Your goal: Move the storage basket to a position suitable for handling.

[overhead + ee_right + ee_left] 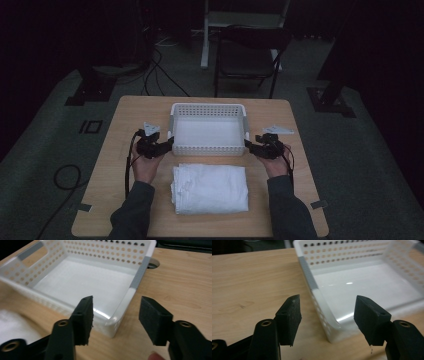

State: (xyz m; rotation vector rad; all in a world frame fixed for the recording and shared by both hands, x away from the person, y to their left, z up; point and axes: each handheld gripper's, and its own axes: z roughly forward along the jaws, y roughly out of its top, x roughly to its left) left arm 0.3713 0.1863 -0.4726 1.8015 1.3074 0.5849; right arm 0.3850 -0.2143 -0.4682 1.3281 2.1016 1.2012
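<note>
The white perforated basket (208, 129) stands empty at the middle of the desk (120, 120), with a folded white cloth (210, 188) lying just in front of it, nearer the person. The left tool (167, 143) sits at the basket's near left corner and the right tool (248, 144) at its near right corner; in both gripper views the jaws are spread wide, straddling a corner of the rim without gripping it. Risk, as judged: if one tool closes before the other, or bites only the thin rim, the light plastic basket may skew, slide across the smooth desk or tip on lifting. The perforated wall (322, 315) may flex and slip from the pads. Should the basket be pulled toward the person, it may ride onto the cloth and rumple the fold. Limits of inspection: the scene is dim, and in the high view the tools read as dark shapes, so contact with the basket cannot be confirmed there. The cloth shows as a blurred white patch (15, 326) in the right gripper view. A hole (153, 263) in the desk is partly hidden behind the basket.
</note>
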